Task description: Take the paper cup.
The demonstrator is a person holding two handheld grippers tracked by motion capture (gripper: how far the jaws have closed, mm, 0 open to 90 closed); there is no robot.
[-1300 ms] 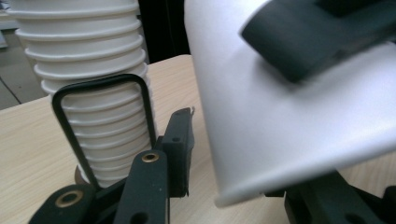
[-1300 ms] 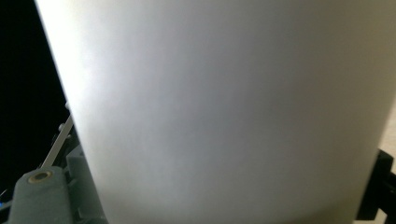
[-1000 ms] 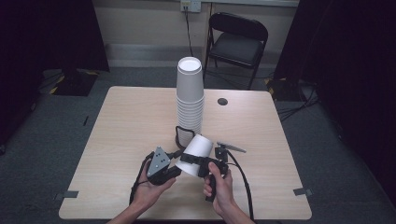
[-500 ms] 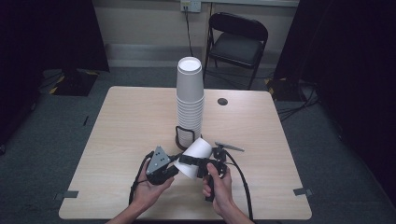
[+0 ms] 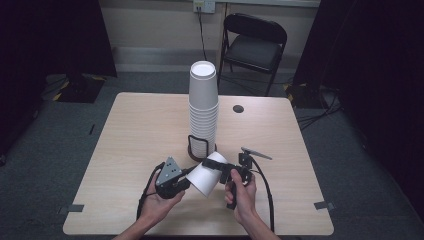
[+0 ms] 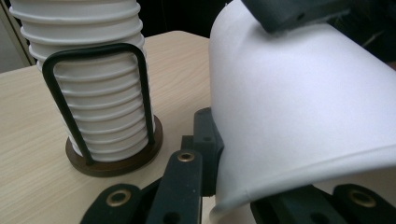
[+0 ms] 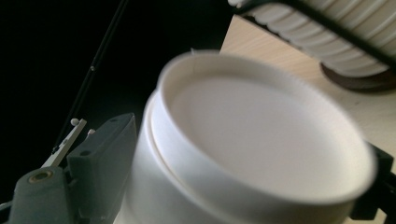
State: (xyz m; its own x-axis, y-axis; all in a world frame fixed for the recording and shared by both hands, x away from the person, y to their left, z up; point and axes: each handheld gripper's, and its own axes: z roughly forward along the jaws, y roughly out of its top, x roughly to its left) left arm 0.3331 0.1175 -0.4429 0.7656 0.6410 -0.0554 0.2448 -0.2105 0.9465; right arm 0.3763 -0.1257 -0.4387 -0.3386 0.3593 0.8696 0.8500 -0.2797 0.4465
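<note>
Grey carpet [image 5: 60,150] spreads around a pale wooden square table [image 5: 140,130], and behind it a cream wall carries a power outlet [image 5: 204,5] with a cord hanging down. Dark curtains close off both sides of the room, and a black folding chair [image 5: 255,42] stands just beyond the far edge of the table. Strips of grey tape [image 5: 76,208] mark the floor near the front table legs. A small dark round disc [image 5: 238,108] lies on the tabletop toward the far right.

Near the middle of the table stands a tall stack of white ribbed paper cups [image 5: 203,107], seated in a round dark brown base with a black wire loop [image 6: 100,161] rising up its side.

In front of that stack, above the table and close to me, I hold a single white paper cup [image 5: 206,174] tipped on its side between my two claws. My left claw [image 5: 182,184] pinches the rim at the cup's wide mouth, its jaws drawn nearly together on the thin wall. My right claw [image 5: 225,172] grips the narrow bottom end, jaws set wide around the cup's body; they have just been closing a little. Both hands sit low at the near edge, cables trailing back over the wood.
</note>
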